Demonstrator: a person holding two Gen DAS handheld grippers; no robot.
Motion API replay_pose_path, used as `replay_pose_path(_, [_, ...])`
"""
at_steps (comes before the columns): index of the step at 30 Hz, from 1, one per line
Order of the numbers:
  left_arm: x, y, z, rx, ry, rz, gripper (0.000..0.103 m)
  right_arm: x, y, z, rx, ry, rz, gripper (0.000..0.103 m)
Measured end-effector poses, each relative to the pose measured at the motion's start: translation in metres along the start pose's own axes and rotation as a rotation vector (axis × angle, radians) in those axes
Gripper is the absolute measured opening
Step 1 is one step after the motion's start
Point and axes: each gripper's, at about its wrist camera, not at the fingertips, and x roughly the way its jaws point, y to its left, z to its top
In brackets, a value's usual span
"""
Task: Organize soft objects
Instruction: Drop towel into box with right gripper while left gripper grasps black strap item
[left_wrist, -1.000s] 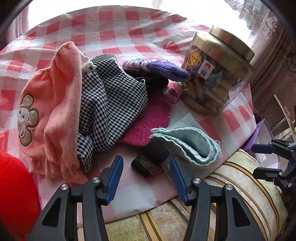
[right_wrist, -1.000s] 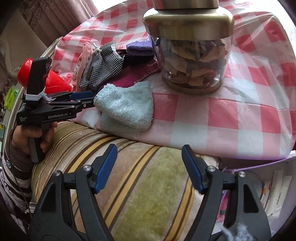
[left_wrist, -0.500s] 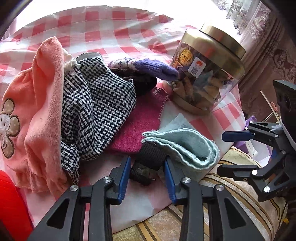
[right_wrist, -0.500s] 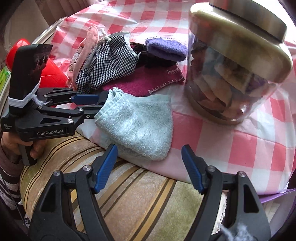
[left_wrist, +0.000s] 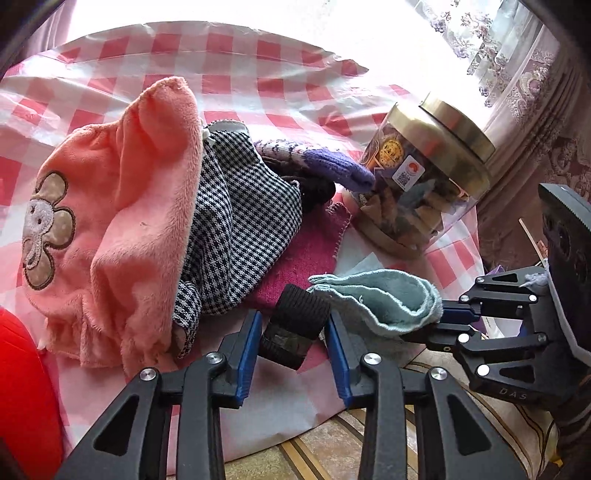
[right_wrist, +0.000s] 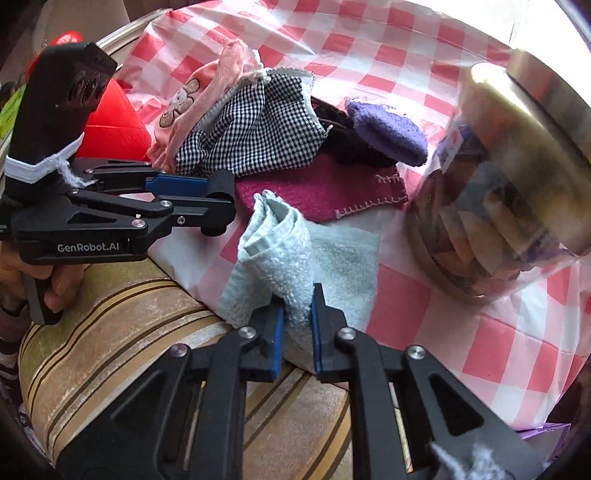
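A pile of soft things lies on the red-checked tablecloth (left_wrist: 229, 55): a pink fleece garment (left_wrist: 122, 206), a houndstooth cloth (left_wrist: 240, 229), a magenta cloth (left_wrist: 306, 258), a purple knit sock (left_wrist: 332, 166) and a light blue towel (left_wrist: 380, 299). My left gripper (left_wrist: 291, 332) is shut on a black rolled sock (left_wrist: 295, 325) at the table's near edge. My right gripper (right_wrist: 297, 317) is shut on a raised fold of the light blue towel (right_wrist: 280, 258); it also shows in the left wrist view (left_wrist: 443, 321).
A clear jar with a gold lid (left_wrist: 424, 192) stands right of the pile, close to the towel. A red object (left_wrist: 22, 387) sits at the left. A striped cushion (right_wrist: 147, 332) lies below the table edge. Curtains hang at the right.
My left gripper has closed in on the black rolled sock. My right gripper has moved forward to the table edge and shut on the blue towel, lifting a fold of it.
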Motion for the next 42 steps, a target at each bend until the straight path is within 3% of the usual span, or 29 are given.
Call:
replay_pose_path(9, [-0.013,-0.006,0.0,0.005,-0.045,0.035,0.036,-0.075,-0.056,-0.039,0.156,-0.103,-0.062,0.014])
replay_pose_path(17, [-0.03,-0.026,0.0,0.037,-0.093,0.045,0.036,-0.156,-0.123,-0.104,0.301,-0.168,-0.226,0.014])
replay_pose_path(24, [-0.037,-0.057,0.0,0.055,-0.098,0.011,0.036,-0.186,-0.167,-0.182,0.41,-0.096,-0.332,0.014])
replay_pose_path(33, [-0.039,-0.105,0.0,0.108,-0.1,-0.027,0.036,-0.177,-0.185,-0.256,0.439,0.046,-0.489,0.014])
replay_pose_path(35, [-0.039,-0.115,0.0,0.12,-0.099,-0.035,0.036,-0.164,-0.183,-0.268,0.447,0.109,-0.44,0.014])
replay_pose_path(39, [-0.04,-0.134,-0.002,0.148,-0.096,-0.047,0.036,-0.125,-0.145,-0.286,0.348,0.255,-0.124,0.017])
replay_pose_path(41, [-0.04,-0.143,-0.003,0.164,-0.094,-0.051,0.036,-0.118,-0.135,-0.29,0.327,0.284,-0.091,0.024])
replay_pose_path(42, [-0.041,-0.147,-0.003,0.173,-0.094,-0.055,0.036,-0.121,-0.134,-0.292,0.329,0.274,-0.091,0.032])
